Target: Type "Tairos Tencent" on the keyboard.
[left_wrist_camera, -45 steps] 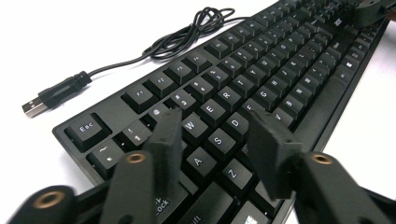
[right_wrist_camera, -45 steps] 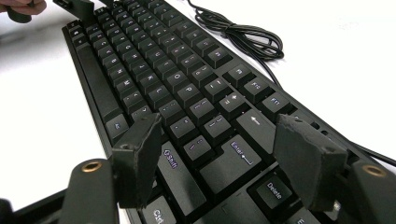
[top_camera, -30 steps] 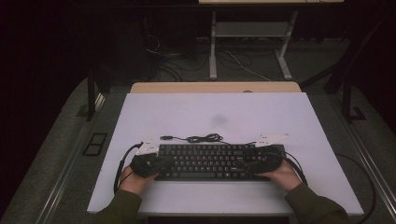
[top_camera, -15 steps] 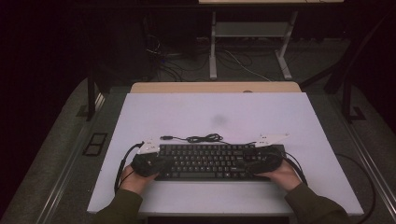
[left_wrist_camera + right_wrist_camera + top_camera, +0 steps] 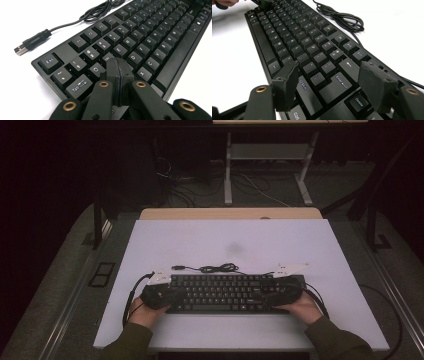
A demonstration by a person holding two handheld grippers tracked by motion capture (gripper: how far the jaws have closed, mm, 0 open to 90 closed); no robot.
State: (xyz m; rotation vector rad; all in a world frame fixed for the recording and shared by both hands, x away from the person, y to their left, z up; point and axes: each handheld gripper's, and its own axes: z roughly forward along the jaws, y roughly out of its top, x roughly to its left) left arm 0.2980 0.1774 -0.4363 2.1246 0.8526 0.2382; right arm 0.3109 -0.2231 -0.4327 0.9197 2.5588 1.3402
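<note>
A black keyboard [image 5: 220,292] lies on the white table [image 5: 200,245], near its front edge. My left gripper [image 5: 170,296] rests over the keyboard's left end. In the left gripper view, the left gripper [image 5: 120,67] has its jaws pressed together with nothing between them, its tips above the keys beside Tab [image 5: 79,86]. My right gripper [image 5: 270,295] is over the right end. In the right gripper view, the right gripper [image 5: 329,75] is open, its pads [image 5: 287,81] standing either side of the Enter key [image 5: 339,83]. Whether either gripper touches the keys I cannot tell.
The keyboard's cable [image 5: 217,268] lies coiled just behind it, and its USB plug [image 5: 22,49] is loose on the table. A wooden table edge [image 5: 230,213] lies beyond the white top. Cables from both grippers trail off the front corners.
</note>
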